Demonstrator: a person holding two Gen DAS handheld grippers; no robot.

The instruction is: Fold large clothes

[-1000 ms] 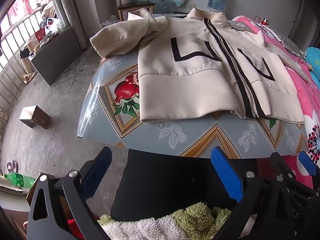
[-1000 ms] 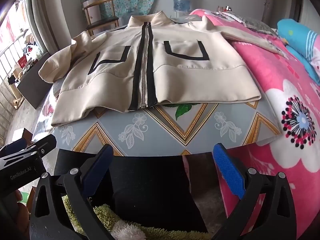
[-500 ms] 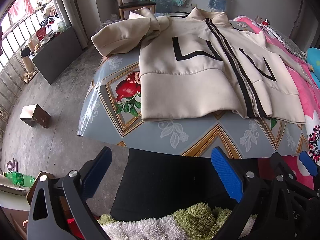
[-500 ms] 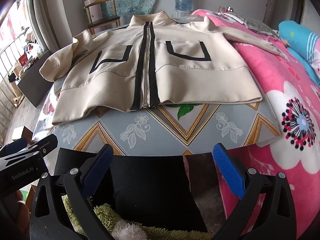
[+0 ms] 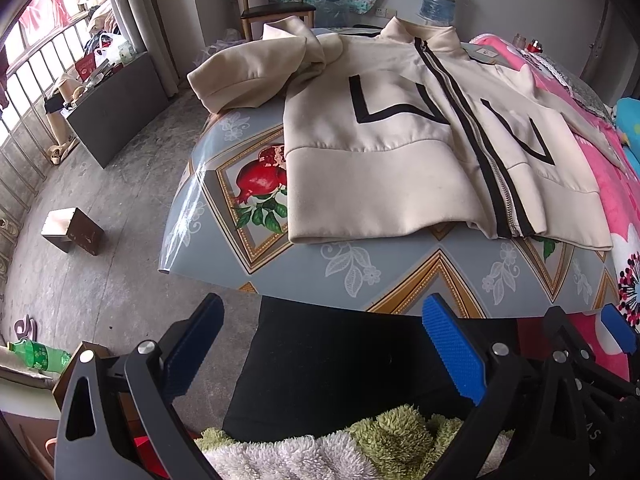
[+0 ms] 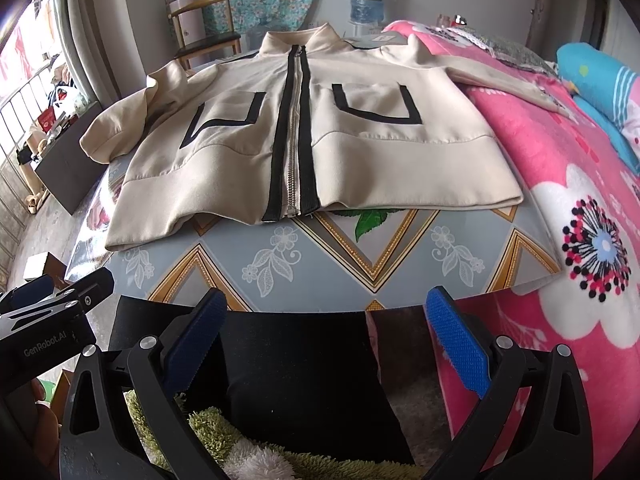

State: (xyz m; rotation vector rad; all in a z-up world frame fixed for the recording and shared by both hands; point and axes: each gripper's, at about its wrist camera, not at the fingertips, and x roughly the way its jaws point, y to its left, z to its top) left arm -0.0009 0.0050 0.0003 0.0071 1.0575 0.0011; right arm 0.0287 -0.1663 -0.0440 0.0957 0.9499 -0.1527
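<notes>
The jacket (image 6: 312, 132) looks soft, floppy and light; pinch its hem corners or sleeve cuffs. Both your left gripper (image 5: 320, 344) and right gripper (image 6: 324, 340) have fingers spread, holding nothing.

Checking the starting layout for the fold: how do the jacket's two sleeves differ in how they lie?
The left sleeve is bunched and doubled back near the patterned mat's edge; the right sleeve stretches out straight. The left sleeve lies on the mat; the right sleeve runs onto the pink blanket. Both are cream, and neither is folded over the jacket body.
</notes>
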